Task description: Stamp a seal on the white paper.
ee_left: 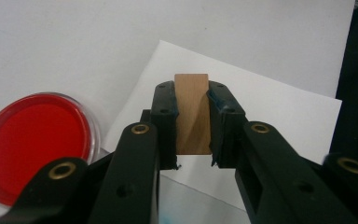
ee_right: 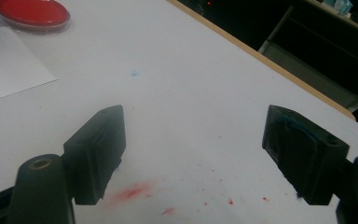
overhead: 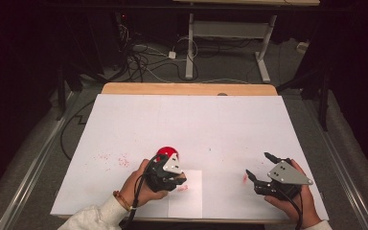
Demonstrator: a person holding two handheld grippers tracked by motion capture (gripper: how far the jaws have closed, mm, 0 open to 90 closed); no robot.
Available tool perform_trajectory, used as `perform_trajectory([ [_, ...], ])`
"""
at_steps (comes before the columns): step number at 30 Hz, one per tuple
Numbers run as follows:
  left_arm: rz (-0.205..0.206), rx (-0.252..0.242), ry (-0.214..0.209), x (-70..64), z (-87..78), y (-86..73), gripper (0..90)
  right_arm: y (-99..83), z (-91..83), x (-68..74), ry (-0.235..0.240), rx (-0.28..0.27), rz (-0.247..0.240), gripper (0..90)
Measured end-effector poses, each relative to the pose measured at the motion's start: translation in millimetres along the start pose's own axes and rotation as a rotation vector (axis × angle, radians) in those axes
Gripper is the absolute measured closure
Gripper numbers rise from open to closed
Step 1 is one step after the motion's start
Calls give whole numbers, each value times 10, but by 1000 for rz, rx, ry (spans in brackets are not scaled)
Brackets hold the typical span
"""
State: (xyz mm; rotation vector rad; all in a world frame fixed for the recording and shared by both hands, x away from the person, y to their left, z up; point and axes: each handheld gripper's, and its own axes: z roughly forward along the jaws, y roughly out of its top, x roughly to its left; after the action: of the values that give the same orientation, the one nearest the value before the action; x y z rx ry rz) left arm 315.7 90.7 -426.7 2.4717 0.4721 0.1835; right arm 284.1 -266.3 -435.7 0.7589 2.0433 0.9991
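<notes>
A white sheet covers the worktop, with a wooden edge along its far side and dark floor with cables beyond. Faint red specks mark the sheet toward its left, in the high view.

At the left, the red dish sits on the white cover, just beyond the left gripper. In the left gripper view the dish lies low at the left, a clear rim around its red inside, just beside the corner of a smaller paper sheet laid on the worktop.

The left gripper is clamped on a wooden block. The block stands between the two fingers, pressed on both flanks, its top end poking past the fingertips and its lower end showing beneath them. It hangs over the paper sheet; whether it touches the paper cannot be told.

Further right, a red smear stains the cover just beside the right gripper. That gripper's fingers stand wide apart with nothing between them, the smear lying on the cover near the left-hand finger.
</notes>
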Motion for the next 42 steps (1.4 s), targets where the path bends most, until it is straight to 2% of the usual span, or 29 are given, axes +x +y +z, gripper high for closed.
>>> perform_trajectory([
  [10,-20,-17,18,101,-83,-45,735,9,52,-18,5,5,3,215],
  [28,-28,-31,39,146,-171,-80,735,24,69,-14,7,4,0,216],
  [42,-58,-53,68,239,-273,-111,735,34,84,0,20,1,-4,217],
])
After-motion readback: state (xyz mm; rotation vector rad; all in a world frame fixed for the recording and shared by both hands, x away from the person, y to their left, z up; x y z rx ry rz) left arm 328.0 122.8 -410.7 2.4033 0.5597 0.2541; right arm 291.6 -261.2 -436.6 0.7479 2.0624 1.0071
